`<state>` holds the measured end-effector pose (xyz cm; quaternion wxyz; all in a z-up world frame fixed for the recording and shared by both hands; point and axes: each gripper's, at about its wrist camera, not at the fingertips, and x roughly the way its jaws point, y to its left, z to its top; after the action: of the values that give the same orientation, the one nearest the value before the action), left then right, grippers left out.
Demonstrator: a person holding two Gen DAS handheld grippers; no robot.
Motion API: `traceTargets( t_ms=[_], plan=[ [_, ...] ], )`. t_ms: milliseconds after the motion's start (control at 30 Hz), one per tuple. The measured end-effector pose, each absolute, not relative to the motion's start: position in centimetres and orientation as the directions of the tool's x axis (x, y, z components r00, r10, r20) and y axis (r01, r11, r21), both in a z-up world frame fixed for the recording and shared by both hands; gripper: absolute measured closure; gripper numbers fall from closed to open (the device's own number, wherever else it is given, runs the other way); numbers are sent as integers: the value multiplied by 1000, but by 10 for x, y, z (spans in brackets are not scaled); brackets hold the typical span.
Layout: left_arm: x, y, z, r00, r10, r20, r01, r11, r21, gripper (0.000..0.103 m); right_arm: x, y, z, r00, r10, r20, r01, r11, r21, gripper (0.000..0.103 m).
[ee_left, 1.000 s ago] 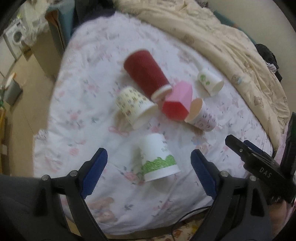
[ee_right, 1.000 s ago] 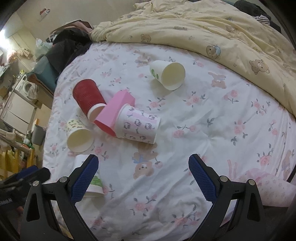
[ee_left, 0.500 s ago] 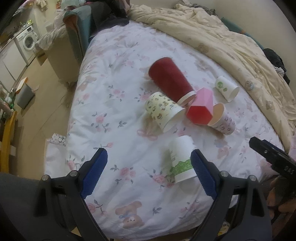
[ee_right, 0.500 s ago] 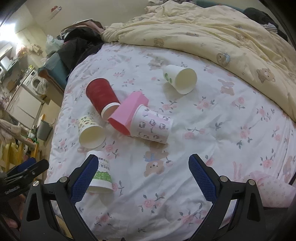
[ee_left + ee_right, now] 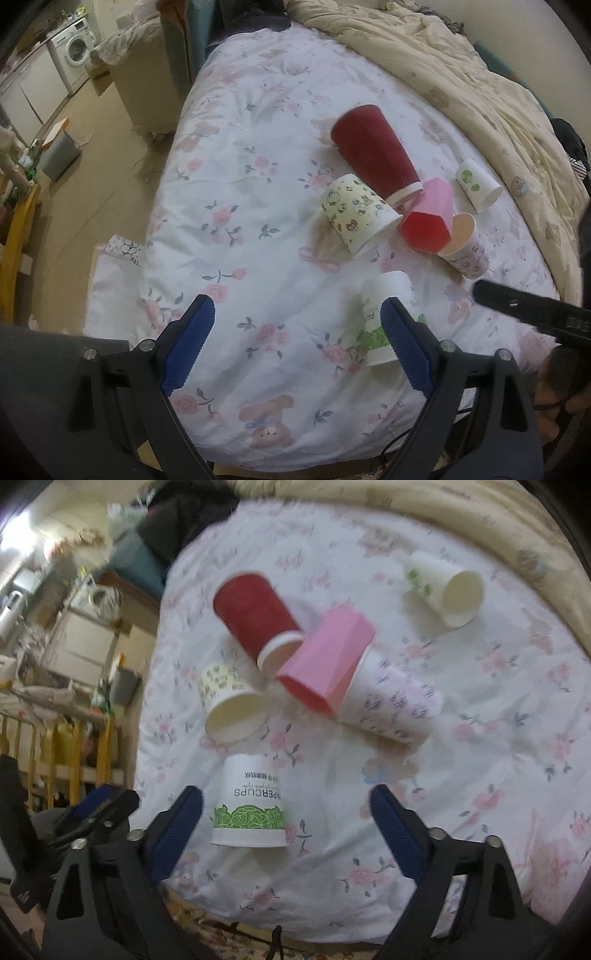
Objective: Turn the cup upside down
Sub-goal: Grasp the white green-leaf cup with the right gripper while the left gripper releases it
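Paper cups lie scattered on a bed covered with a white quilt printed with pink flowers and small bears [image 5: 236,192]. The task's thing, a white paper cup with a green leaf band near its rim [image 5: 251,805], stands upside down on the quilt near the bed's front edge, rim down and flat base up. Black lettering reading "PAPERCUPS" runs above the leaf band, inverted in the right wrist view, with a smaller line of print above that. Its rim sits flat on the fabric and its sides look undented.

The right gripper [image 5: 286,821], with black arms and blue pads, is spread wide and holds nothing; the cup stands between its fingers, nearer the left-hand pad in that view, without touching it. The left gripper [image 5: 297,341] is likewise wide open and empty, hovering over bare quilt; from its view the same cup [image 5: 384,306] is partly hidden behind one blue pad.

Farther back, a dark red ribbed paper cup [image 5: 375,153] lies on its side, its white rim against a pink faceted plastic cup [image 5: 430,216]. A cream paper cup with small animal prints [image 5: 358,214] lies beside them, mouth toward the front. A white paper cup with purple prints [image 5: 391,705] lies under the pink one's edge. A small white cup with a green motif [image 5: 447,587] lies apart, near a cream blanket with bear prints [image 5: 480,85].
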<state>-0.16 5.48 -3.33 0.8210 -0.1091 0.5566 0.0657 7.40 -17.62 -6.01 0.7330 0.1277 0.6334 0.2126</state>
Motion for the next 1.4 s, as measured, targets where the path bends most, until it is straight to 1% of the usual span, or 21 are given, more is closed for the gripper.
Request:
traceTargets(
  t_ms=[67, 100, 133, 300, 467, 567, 600, 800, 933, 1167, 1267, 1400],
  plan=[
    [0, 57, -34, 366, -15, -930, -237, 965, -109, 14, 78, -165, -74, 36, 495, -868, -140, 863, 486, 17],
    [1, 57, -35, 362, -15, -932, -239, 965, -109, 14, 80, -158, -81, -1, 497, -867, -137, 859, 493, 21],
    [2, 57, -35, 358, -14, -934, -241, 965, -107, 14, 81, -151, -88, -35, 502, -864, -135, 855, 501, 24],
    [5, 63, -41, 322, 9, -947, -268, 960, -82, 14, 85, -116, -111, -126, 507, -853, -132, 843, 521, 25],
    [7, 64, -42, 318, 21, -948, -264, 962, -68, 14, 91, -99, -134, -179, 450, -875, -135, 870, 475, 26],
    [7, 62, -44, 310, 11, -951, -260, 963, -74, 14, 92, -93, -145, -198, 425, -883, -142, 879, 455, 33],
    [8, 62, -45, 307, 9, -952, -261, 962, -75, 13, 92, -93, -146, -198, 418, -887, -143, 883, 448, 41],
    [10, 59, -45, 321, 21, -947, -258, 964, -66, 13, 91, -104, -132, -156, 447, -881, -152, 871, 468, 43],
    [10, 58, -44, 338, -9, -941, -256, 961, -101, 14, 88, -121, -104, -93, 488, -868, -175, 850, 497, 43],
    [11, 47, -43, 351, -35, -936, -227, 966, -121, 14, 70, -160, -57, 16, 555, -832, -168, 822, 545, 43],
    [10, 45, -44, 356, -42, -933, -223, 966, -129, 14, 60, -173, -46, 60, 571, -819, -176, 814, 554, 43],
    [9, 38, -47, 347, -85, -934, -193, 968, -160, 14, 54, -189, -42, 121, 595, -795, -181, 800, 572, 43]
  ],
)
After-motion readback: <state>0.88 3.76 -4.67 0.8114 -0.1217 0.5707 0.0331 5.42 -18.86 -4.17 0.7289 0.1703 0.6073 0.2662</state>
